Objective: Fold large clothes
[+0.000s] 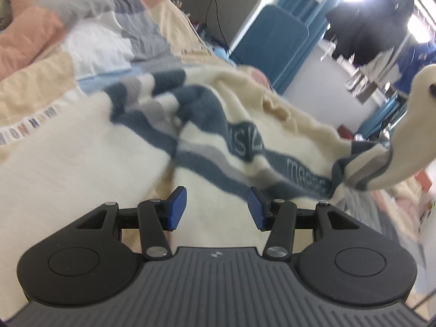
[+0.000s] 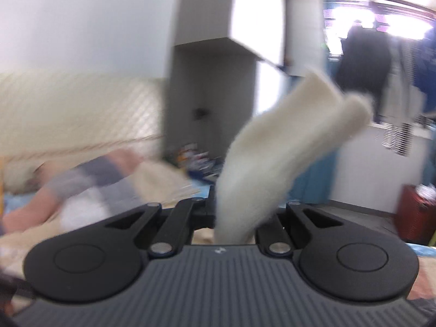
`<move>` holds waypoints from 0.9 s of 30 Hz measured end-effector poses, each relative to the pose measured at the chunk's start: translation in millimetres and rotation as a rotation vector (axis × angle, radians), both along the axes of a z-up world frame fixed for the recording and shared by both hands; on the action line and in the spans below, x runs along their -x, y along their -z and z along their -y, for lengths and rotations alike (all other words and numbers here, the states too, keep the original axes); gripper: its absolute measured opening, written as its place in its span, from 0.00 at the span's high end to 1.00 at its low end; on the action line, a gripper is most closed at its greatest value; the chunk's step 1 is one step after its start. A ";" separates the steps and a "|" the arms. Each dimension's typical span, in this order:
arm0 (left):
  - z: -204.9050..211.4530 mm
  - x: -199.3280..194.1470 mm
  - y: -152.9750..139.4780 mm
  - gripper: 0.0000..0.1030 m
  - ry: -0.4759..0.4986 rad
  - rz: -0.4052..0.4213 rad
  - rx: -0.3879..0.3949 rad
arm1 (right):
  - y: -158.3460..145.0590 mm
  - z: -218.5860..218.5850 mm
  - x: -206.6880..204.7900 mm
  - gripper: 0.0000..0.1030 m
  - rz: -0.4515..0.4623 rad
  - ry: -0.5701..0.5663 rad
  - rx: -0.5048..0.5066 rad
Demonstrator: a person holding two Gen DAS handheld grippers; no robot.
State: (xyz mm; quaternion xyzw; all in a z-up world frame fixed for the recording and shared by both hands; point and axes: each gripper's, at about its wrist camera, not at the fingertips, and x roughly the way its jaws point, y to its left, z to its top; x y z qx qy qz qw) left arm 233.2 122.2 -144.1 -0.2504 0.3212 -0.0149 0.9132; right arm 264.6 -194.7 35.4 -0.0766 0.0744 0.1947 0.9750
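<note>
A cream sweater (image 1: 207, 125) with navy and grey stripes and lettering lies rumpled on the bed in the left wrist view. My left gripper (image 1: 217, 208) hovers just above its cream body, open, with nothing between the blue pads (image 1: 177, 209). One cream sleeve (image 1: 408, 125) with a striped band is pulled up and away to the right. In the blurred right wrist view my right gripper (image 2: 237, 212) is shut on that cream sleeve (image 2: 286, 141), which sticks up and out past the jaws and hides the fingertips.
A patchwork quilt (image 1: 81, 35) in pink, grey, white and beige covers the bed behind the sweater. A blue chair back (image 1: 269, 38) stands past the bed's far edge. Dark clothes (image 1: 362, 27) hang by the bright window. A red container (image 2: 414, 212) sits on the floor at right.
</note>
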 end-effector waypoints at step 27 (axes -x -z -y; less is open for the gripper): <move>-50.5 0.9 6.3 0.46 -0.047 0.048 0.111 | 169.8 -145.9 93.6 0.37 -0.489 -0.432 0.422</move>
